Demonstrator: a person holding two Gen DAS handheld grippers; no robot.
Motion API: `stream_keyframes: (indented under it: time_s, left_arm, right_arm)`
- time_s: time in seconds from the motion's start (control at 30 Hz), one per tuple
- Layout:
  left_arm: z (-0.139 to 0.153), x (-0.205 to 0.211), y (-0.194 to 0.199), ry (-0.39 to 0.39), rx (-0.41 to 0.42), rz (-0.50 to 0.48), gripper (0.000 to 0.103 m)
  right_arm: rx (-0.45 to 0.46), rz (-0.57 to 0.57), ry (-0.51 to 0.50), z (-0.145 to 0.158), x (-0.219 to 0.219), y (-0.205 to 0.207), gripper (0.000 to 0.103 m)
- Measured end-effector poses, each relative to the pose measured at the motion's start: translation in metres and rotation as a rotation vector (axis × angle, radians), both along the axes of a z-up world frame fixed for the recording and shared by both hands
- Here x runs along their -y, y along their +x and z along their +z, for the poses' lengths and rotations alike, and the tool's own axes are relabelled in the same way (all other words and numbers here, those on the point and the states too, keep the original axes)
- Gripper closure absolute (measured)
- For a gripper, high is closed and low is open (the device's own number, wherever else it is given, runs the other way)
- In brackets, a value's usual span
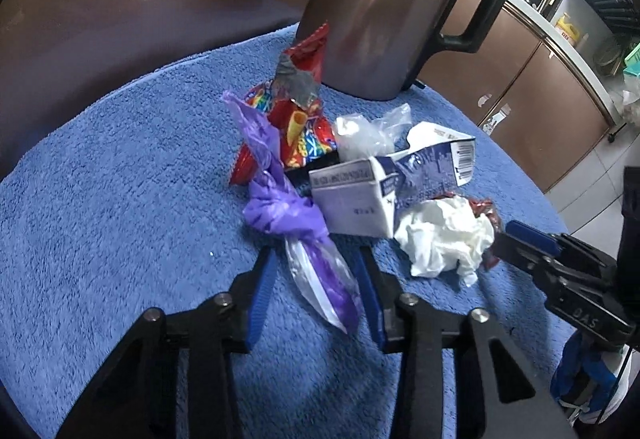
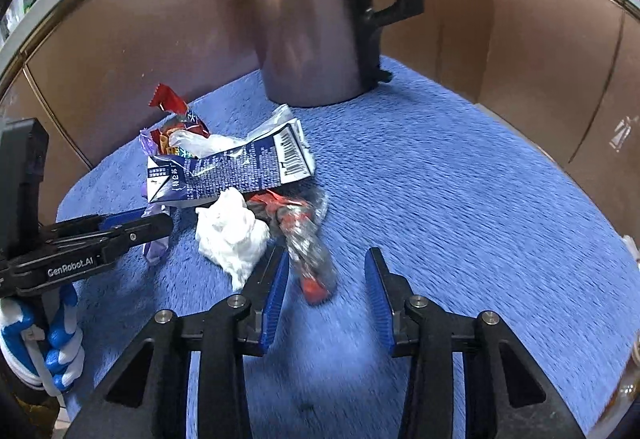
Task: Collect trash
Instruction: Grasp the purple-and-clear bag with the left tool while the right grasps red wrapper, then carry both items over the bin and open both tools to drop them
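We take the crushed blue-and-white paper carton as landmark. Just on its near side the knotted purple plastic bag trails a clear tail, long axis running straight back between our left tongs; their blue pads stand apart, not visibly pressing it. Right tongs, also apart, straddle the twisted red-and-clear wrapper near the carton, beside the crumpled white tissue.
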State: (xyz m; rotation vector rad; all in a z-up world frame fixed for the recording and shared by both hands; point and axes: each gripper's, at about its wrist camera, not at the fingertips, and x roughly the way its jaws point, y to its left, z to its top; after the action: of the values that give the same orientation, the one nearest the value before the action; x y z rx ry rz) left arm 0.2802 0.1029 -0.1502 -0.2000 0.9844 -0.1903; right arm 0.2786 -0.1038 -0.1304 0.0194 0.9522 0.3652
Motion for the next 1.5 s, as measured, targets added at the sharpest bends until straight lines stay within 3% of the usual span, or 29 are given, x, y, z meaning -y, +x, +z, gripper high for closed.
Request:
stream_keyframes:
  time_s: [0.13,0.2,0.3,0.33,0.63,0.97,1.23,1.5]
  left_arm:
    - [0.0,-0.001,0.007,0.006,0.002,-0.003,0.076]
    - [-0.001,-0.002,0.008,0.008,0.004,-0.006,0.08]
    - [-0.002,-0.003,0.006,-0.008,0.004,0.0,0.088]
    - [-0.002,-0.005,0.004,-0.016,0.002,0.002,0.092]
    - [0.012,-0.02,-0.05,-0.034,0.038,-0.013,0.093]
    - [0.058,-0.039,-0.116,-0.06,0.116,-0.017,0.093]
    - [0.097,-0.045,-0.16,-0.081,0.191,-0.029,0.093]
    - [0.138,-0.012,-0.197,-0.093,0.279,-0.122,0.093]
  right_arm:
    - [-0.021,0.007,0.005,-0.008,-0.01,0.012,0.076]
    - [-0.027,0.017,0.007,-0.012,-0.015,0.015,0.09]
    - [-0.03,0.037,0.013,-0.014,-0.018,0.009,0.092]
    - [-0.028,0.04,0.013,-0.014,-0.019,0.005,0.092]
    - [-0.013,0.071,0.089,0.0,-0.009,-0.053,0.093]
    - [0.059,0.051,0.143,0.038,0.014,-0.125,0.093]
    - [0.164,-0.027,0.198,0.084,0.057,-0.198,0.093]
    - [0.27,-0.155,0.201,0.114,0.11,-0.26,0.093]
